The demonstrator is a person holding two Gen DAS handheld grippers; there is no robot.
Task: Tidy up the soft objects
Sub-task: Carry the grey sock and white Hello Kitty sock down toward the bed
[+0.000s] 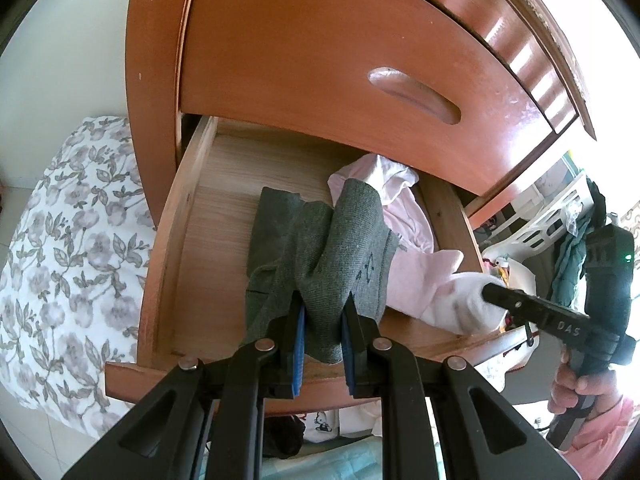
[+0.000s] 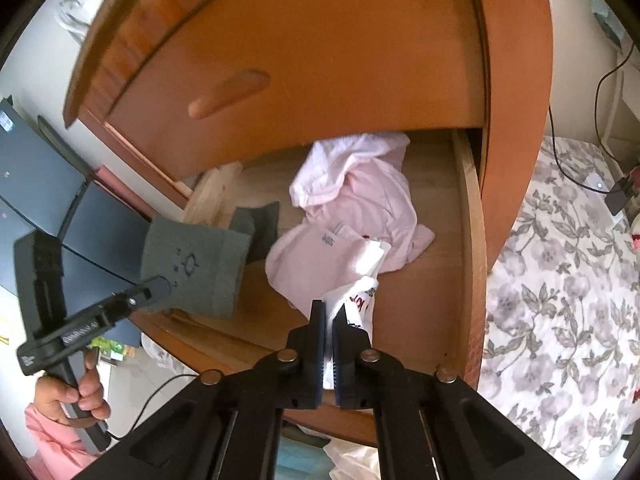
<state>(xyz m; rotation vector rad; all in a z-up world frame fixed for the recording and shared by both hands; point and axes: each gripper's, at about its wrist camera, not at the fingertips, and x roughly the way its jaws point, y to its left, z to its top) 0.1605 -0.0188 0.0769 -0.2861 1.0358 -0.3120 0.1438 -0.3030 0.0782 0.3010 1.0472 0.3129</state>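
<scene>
Clothes mid-sort over open wooden drawer [image 1: 192, 216], part filled, nothing folded yet.
Inside, toward the back: crumpled pink garment [image 2: 360, 204], loose. Above front edge: grey knit piece [image 1: 340, 248], pinched between left gripper [image 1: 323, 320] pads, draping down to the drawer floor. Smaller white sock with red print [image 2: 360, 300], clamped by right gripper [image 2: 329, 316], jaws pressed nearly together. Judged: both held pieces yet to be laid down, pink garment yet to be tidied.

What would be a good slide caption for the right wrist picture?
Right gripper pinches a white sock over an open wooden drawer holding pink clothes.
</scene>
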